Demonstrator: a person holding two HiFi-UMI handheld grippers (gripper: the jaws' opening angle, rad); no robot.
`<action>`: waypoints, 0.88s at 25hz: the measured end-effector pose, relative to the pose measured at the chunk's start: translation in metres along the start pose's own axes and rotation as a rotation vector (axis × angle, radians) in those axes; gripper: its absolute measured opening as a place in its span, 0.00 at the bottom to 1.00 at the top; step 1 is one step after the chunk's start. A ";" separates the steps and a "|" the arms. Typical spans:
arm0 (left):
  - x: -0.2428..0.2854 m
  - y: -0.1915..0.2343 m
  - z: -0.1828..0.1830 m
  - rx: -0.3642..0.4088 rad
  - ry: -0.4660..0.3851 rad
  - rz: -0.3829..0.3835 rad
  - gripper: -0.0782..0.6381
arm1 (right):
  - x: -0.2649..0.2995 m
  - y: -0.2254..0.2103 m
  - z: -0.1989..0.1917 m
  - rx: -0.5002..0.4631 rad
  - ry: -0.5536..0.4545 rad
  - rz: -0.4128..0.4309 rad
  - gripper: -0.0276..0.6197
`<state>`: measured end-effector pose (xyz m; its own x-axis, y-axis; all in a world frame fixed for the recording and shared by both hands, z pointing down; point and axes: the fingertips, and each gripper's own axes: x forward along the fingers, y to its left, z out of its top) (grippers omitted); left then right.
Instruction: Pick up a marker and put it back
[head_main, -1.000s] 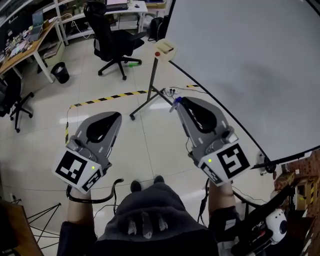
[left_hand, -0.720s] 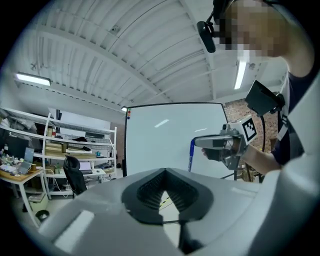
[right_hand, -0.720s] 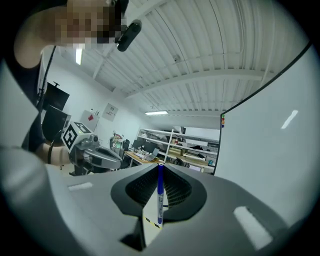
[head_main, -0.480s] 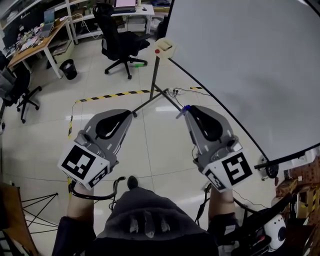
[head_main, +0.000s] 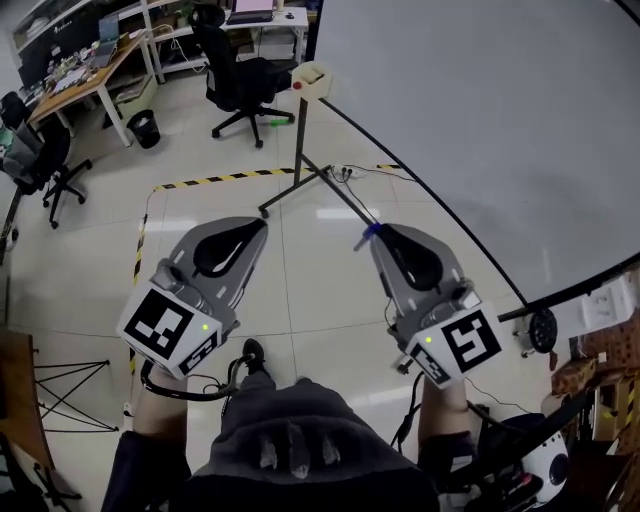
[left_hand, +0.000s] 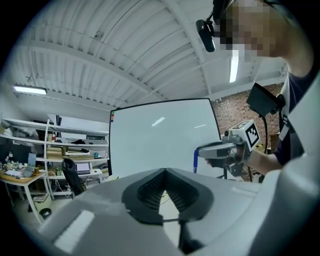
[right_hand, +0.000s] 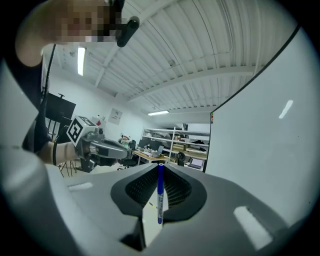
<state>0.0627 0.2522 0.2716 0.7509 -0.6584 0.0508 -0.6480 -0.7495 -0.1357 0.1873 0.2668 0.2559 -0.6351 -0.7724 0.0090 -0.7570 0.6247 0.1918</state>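
My right gripper (head_main: 378, 232) is shut on a blue marker (head_main: 368, 237), whose end sticks out past the jaw tips toward the whiteboard (head_main: 480, 120). In the right gripper view the marker (right_hand: 159, 197) stands upright between the ribbed pads, at the tip of the right gripper (right_hand: 159, 167). My left gripper (head_main: 258, 225) is held level beside it at the left, with its jaws closed on nothing. The left gripper view shows the left gripper (left_hand: 165, 171) empty. Beyond it are the whiteboard (left_hand: 160, 140) and the right gripper (left_hand: 225, 150) with the marker (left_hand: 195, 161).
The whiteboard's stand (head_main: 300, 180) and a small box (head_main: 312, 75) on its pole are ahead. A power strip with cables (head_main: 345, 172) lies at the stand's foot. Striped floor tape (head_main: 215, 180), office chairs (head_main: 245, 85), a bin (head_main: 143, 128) and a desk (head_main: 75, 80) lie farther left.
The person has shifted, so the stand and chairs sit higher in the view. Both grippers have drifted slightly lower. The marker stays in the right gripper.
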 end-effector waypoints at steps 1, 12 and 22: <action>-0.002 -0.007 0.000 0.003 0.006 -0.002 0.12 | -0.006 0.001 -0.001 0.004 0.000 0.003 0.09; -0.049 -0.022 0.006 0.016 0.000 -0.015 0.12 | -0.017 0.043 0.010 0.001 0.007 -0.004 0.09; -0.126 0.007 -0.016 -0.042 -0.010 -0.020 0.12 | 0.004 0.112 0.019 -0.010 0.035 -0.029 0.09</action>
<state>-0.0381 0.3288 0.2800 0.7649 -0.6427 0.0434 -0.6374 -0.7649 -0.0932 0.0969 0.3359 0.2587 -0.6070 -0.7938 0.0375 -0.7733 0.6008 0.2027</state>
